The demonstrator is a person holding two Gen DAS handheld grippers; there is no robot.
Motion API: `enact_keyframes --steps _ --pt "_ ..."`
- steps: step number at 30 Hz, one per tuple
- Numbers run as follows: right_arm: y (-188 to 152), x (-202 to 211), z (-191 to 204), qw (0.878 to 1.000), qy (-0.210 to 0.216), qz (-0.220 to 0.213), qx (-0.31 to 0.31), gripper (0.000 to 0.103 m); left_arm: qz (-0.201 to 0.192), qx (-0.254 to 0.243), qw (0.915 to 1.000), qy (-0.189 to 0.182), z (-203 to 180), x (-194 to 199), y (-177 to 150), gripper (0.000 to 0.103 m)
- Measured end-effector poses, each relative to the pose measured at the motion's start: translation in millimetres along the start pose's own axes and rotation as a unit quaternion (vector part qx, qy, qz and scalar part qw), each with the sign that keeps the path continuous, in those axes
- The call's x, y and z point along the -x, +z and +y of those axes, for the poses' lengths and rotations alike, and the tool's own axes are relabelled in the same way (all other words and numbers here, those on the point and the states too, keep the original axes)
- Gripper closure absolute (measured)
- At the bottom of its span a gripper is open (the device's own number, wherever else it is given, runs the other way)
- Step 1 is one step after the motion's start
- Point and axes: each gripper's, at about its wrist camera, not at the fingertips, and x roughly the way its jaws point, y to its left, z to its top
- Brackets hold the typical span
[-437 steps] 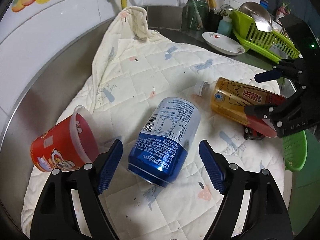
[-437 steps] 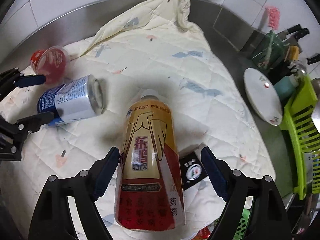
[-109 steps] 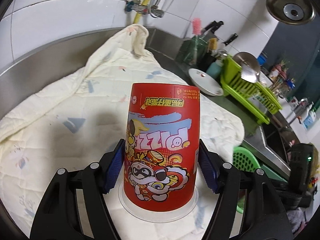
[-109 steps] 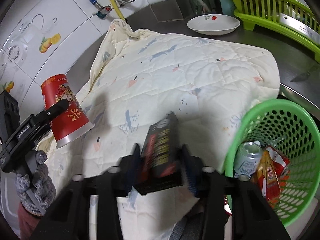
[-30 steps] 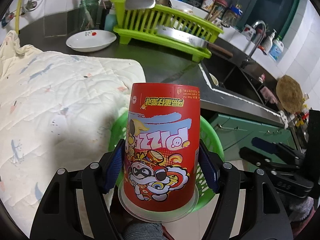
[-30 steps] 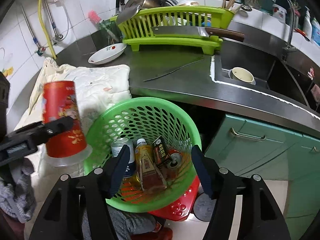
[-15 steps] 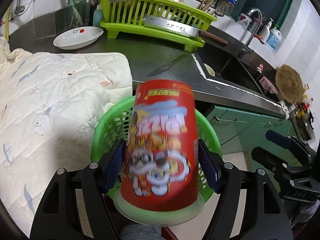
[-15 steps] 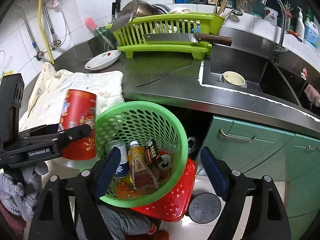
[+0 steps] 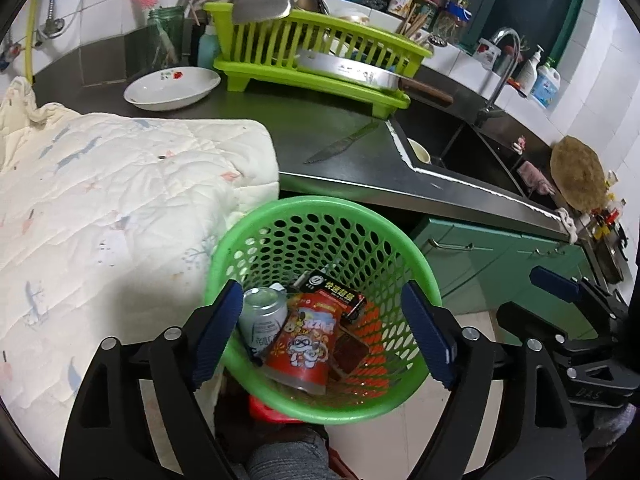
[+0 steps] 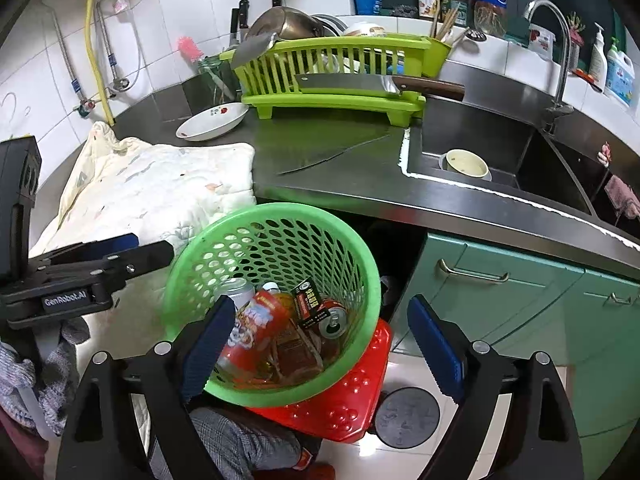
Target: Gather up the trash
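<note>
Lying tilted in the green perforated plastic basket (image 9: 320,216) among cans, red printed paper cup (image 9: 306,338), likely light and crushable, best pinched mid-wall; left gripper (image 9: 322,336) and right gripper (image 10: 320,344) opening, empty.

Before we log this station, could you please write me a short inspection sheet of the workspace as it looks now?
Surface: dark steel counter, partly covered by a cream quilted cloth.
Job's things: round green perforated plastic basket holds a red printed paper cup, a silver drink can, a black carton and a red can.
Clutter: loose table knife, white shallow dish, lime-green dish rack with a cleaver.
Grippers: left gripper and right gripper are over the basket, fingers opening, nothing between them.
Cables: nothing seen; only wall hoses.
Surroundings: sink with a cream bowl, green cabinets.
</note>
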Motion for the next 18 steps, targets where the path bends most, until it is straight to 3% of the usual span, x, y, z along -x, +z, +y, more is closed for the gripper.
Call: enact_keyframes --steps 12,18 --pt "-6 12 40 1.000 0.018 -0.016 0.015 0.014 -0.057 -0.003 0.9959 0.069 30 65 -13 0.012" --pt "-9 21 66 0.999 0.025 -0.034 0.031 0.014 -0.067 0.004 0.9920 0.106 49 91 -26 0.009"
